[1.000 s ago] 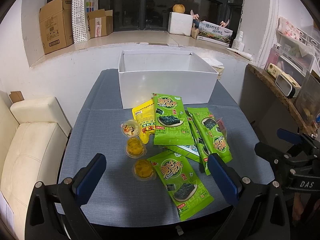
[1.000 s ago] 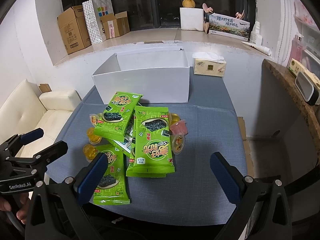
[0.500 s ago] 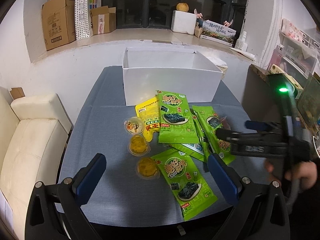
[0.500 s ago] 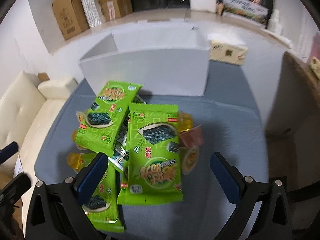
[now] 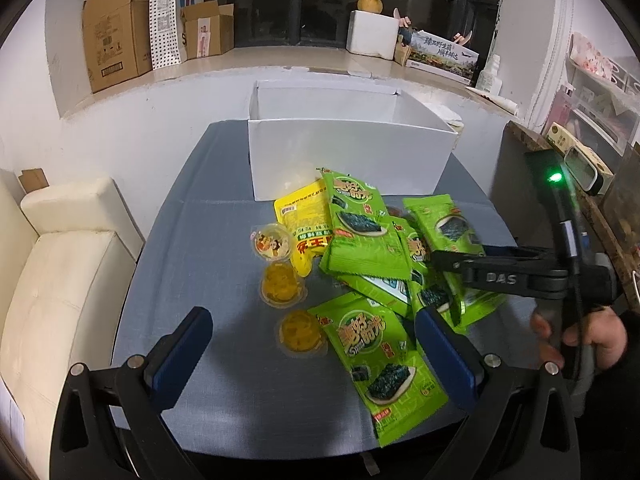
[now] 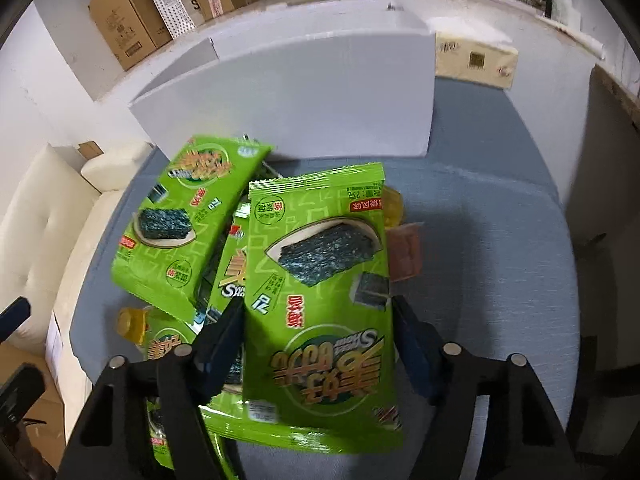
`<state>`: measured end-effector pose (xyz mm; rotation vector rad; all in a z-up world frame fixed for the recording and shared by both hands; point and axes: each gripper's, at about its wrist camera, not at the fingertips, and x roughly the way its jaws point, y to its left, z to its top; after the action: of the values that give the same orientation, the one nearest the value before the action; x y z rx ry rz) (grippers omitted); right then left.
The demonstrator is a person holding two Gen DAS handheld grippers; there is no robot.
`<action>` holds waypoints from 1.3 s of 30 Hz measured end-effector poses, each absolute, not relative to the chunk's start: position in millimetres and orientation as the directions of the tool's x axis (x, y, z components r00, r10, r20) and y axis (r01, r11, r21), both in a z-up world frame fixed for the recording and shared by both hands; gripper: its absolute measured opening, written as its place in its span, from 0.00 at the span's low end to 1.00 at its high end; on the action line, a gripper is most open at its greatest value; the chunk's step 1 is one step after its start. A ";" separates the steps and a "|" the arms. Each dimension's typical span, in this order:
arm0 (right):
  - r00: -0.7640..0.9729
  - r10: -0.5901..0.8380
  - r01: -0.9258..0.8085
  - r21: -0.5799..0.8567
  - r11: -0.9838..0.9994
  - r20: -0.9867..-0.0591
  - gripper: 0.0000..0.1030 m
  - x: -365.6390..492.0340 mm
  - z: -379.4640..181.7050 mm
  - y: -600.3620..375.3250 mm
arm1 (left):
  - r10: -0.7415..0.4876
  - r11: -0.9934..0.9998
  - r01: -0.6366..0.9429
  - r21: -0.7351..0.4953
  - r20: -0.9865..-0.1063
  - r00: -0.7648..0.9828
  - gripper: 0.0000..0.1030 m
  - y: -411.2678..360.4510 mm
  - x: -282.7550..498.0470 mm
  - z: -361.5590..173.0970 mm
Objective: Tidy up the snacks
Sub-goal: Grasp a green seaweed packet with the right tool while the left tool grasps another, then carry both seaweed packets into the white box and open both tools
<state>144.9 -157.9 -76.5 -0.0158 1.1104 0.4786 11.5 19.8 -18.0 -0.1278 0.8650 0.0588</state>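
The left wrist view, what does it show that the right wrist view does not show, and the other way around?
Only the left wrist view shows the yellow packet, the open left tongs above the table, and the person's hand. Only the right wrist view shows the right tongs on either side of a green seaweed packet, and the tissue box. Both show the white box and the grey table.

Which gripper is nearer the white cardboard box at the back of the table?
Right. The right gripper is over the pile of green seaweed packets just before the white cardboard box; the left gripper hangs back near the table's front edge.
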 end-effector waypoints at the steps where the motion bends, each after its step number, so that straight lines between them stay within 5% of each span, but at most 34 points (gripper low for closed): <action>1: 0.361 0.371 -0.382 0.227 0.896 -0.856 0.69 143.1 -71.2 -159.6 | 0.001 0.991 -0.102 -0.085 -0.762 0.647 1.00 19.9 14.8 -18.3; 12: 0.483 0.440 -0.361 0.285 0.888 -0.757 0.69 91.2 -2.2 -196.9 | 0.028 0.998 -0.059 -0.011 -0.782 0.622 1.00 0.0 102.6 -32.6; 21: 0.500 0.438 -0.318 0.312 0.895 -0.747 0.69 73.8 0.0 -218.3 | 0.093 0.996 -0.056 0.075 -0.822 0.561 1.00 -24.3 166.6 -59.7; 25: 0.498 0.431 -0.314 0.307 0.899 -0.753 0.69 75.8 -4.0 -215.9 | 0.069 0.998 -0.038 0.058 -0.844 0.532 0.57 -22.4 173.8 -67.9; 29: 0.497 0.435 -0.322 0.306 0.896 -0.750 0.69 75.7 -4.3 -212.5 | 0.040 0.999 -0.034 0.025 -0.835 0.548 0.36 -15.9 173.5 -65.1; 35: 0.507 0.434 -0.322 0.304 0.897 -0.745 0.69 76.1 -4.8 -214.0 | -0.063 0.996 -0.010 -0.084 -0.811 0.582 0.17 3.4 164.1 -46.0; 39: 0.513 0.433 -0.326 0.298 0.897 -0.741 0.69 73.4 -3.1 -213.1 | -0.102 0.994 0.026 -0.109 -0.777 0.621 0.12 0.6 148.7 -26.4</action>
<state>73.4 -213.1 -3.1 0.1265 0.9263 0.4574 148.7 0.6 -26.4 -0.0902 0.8981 -0.0740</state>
